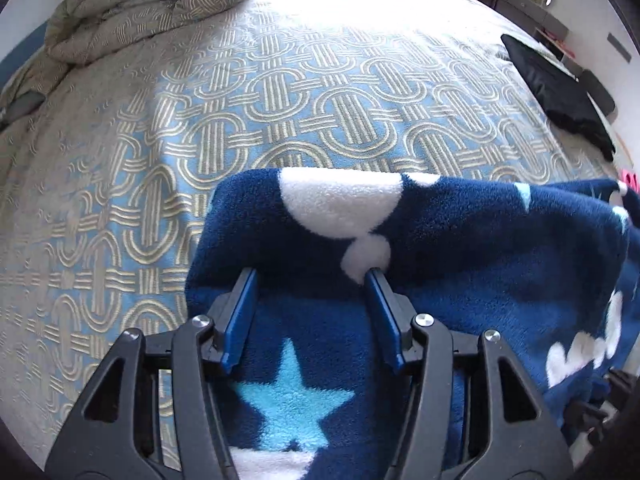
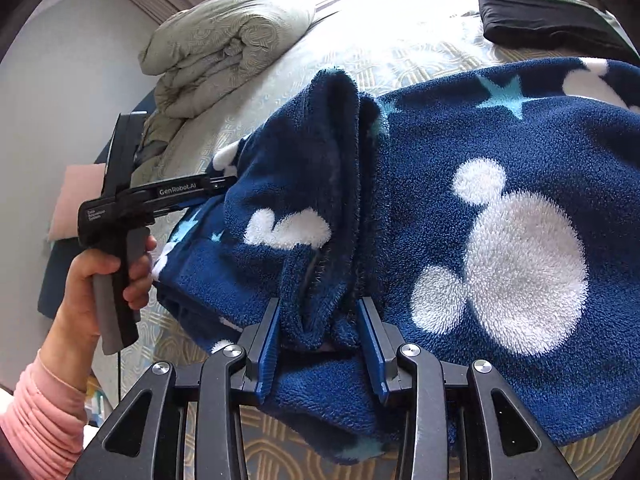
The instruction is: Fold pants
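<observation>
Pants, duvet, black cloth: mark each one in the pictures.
pants point(image 2: 520, 272), right wrist view, on the large white patch of the fleece.
duvet point(image 1: 152, 4), left wrist view, on the middle of the rolled bundle.
black cloth point(image 1: 560, 96), left wrist view, on its flat top.

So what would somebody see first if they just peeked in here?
The fluffy navy pants with white mouse heads and blue stars, spread over the patterned bedspread. The right gripper has a bunched fold between its fingers, and the left gripper stands open over the fleece. A rolled duvet sits at the bed's far left.
</observation>
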A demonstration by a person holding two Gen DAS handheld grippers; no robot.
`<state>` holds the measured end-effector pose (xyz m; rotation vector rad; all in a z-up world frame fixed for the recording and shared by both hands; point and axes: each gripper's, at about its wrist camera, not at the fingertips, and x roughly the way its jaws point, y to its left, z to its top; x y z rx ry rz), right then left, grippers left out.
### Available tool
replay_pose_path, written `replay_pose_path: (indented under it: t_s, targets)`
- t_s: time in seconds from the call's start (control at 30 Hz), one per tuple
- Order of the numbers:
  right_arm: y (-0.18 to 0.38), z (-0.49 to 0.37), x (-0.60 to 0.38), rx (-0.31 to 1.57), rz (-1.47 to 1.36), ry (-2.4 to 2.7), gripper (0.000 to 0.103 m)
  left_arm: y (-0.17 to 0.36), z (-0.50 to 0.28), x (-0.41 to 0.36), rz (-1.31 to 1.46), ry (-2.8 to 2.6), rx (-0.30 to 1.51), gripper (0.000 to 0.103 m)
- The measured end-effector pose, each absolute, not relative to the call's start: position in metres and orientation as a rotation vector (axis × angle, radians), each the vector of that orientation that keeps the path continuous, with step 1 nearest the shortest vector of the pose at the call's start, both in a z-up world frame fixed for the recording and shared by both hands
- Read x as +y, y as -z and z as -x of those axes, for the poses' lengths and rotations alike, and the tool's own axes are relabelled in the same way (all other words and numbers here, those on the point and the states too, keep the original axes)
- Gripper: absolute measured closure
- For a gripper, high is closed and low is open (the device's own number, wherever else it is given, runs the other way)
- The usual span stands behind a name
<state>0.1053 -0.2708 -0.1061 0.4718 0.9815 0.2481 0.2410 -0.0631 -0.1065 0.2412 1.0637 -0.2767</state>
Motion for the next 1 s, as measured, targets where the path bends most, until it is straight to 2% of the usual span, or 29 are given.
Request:
replay_pose_path:
  t_s: [0.33,0.47,0.63,0.9,1.0]
  targets:
    - [0.094,-0.065,-0.297,0.915,-0.504,-0.229,0.065,0.070,-0.190,0.012,-0.200,0.179,0.988,0.046]
    - [0.090,-0.049,-0.313,0.887,-0.511,-0.189,0.060,0.058,-0.148,0.023,-0.236,0.219,0.936,0.045]
    - [0.089,-0.049,-0.315,0.904,-0.548,-0.203,0.060,0.093,-0.115,0.004,-0.508,0.212,0.916,0.042]
    - [0.083,-0.051,-0.298,0.928,-0.527,-0.207,0.059,0.124,-0.127,-0.018,-0.528,0.208,0.914,0.042]
    - [0.087,-0.057,-0.296,0.944,-0.554,-0.202,0.055,0.123,-0.132,-0.022,-0.541,0.171,0.894,0.036]
